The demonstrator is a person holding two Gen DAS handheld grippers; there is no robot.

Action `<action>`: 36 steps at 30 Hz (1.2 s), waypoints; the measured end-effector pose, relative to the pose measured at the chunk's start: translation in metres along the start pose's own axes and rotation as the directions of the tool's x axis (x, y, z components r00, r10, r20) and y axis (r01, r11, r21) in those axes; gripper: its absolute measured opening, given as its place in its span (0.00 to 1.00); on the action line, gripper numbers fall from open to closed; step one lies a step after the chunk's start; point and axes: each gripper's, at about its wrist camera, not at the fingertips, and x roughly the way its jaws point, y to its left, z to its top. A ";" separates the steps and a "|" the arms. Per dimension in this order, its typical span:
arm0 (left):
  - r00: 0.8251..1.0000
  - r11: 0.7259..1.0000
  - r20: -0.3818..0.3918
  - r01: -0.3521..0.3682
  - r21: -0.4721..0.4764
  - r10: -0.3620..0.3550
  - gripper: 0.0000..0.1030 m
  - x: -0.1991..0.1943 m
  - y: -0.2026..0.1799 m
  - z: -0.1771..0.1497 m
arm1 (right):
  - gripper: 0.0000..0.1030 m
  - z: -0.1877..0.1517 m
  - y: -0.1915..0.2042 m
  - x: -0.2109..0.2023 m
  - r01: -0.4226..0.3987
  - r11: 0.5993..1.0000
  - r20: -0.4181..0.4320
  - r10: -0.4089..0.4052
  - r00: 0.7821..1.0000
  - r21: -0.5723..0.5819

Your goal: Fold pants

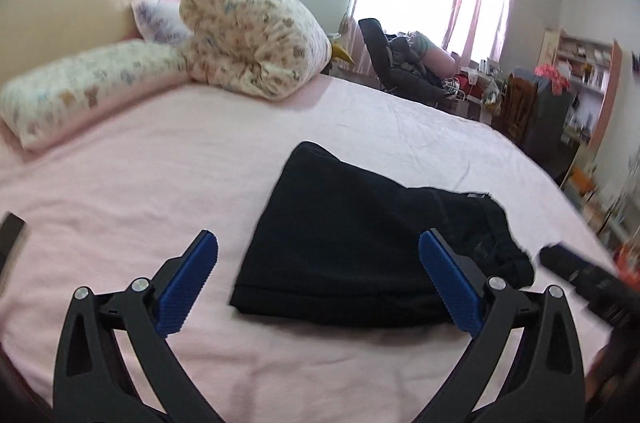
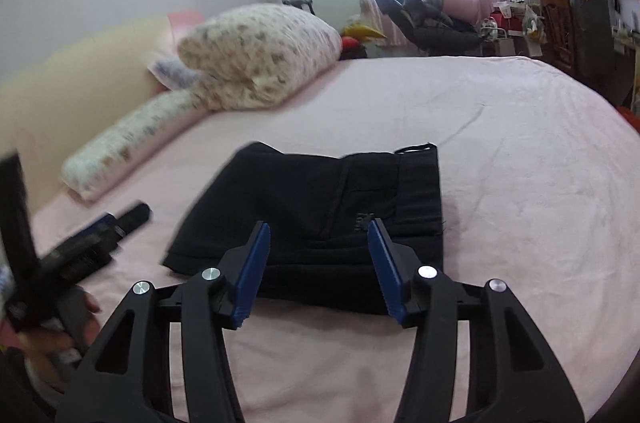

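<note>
Black pants (image 1: 360, 243) lie folded into a compact bundle on the pink bed sheet (image 1: 160, 175). They also show in the right wrist view (image 2: 320, 211), waistband to the right. My left gripper (image 1: 318, 247) is open and empty, held just above the near edge of the pants. My right gripper (image 2: 319, 231) is open and empty, over the near edge of the pants. The right gripper shows at the right edge of the left wrist view (image 1: 580, 275). The left gripper shows at the left of the right wrist view (image 2: 88, 243).
A folded floral quilt (image 1: 252, 39) and a long floral pillow (image 1: 80, 95) lie at the head of the bed. A black chair with clothes (image 1: 400, 63), a shelf (image 1: 580, 79) and clutter stand beyond the far bed edge.
</note>
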 end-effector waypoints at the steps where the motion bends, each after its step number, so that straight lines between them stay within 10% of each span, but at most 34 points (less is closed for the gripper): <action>1: 1.000 1.000 -0.001 0.011 -0.003 -0.011 0.98 0.004 -0.002 0.003 | 0.52 0.000 -0.002 0.004 0.008 1.000 -0.005 -0.008 1.000 0.004; 11: 0.997 0.990 0.020 0.072 0.124 -0.075 0.98 0.035 -0.021 0.006 | 0.52 -0.012 -0.009 0.055 0.050 0.999 -0.057 -0.050 0.997 0.010; 36: 0.968 0.951 -0.239 0.000 0.310 0.078 0.98 0.107 -0.029 -0.047 | 0.53 -0.036 0.008 0.104 0.168 0.978 -0.213 -0.191 0.958 -0.122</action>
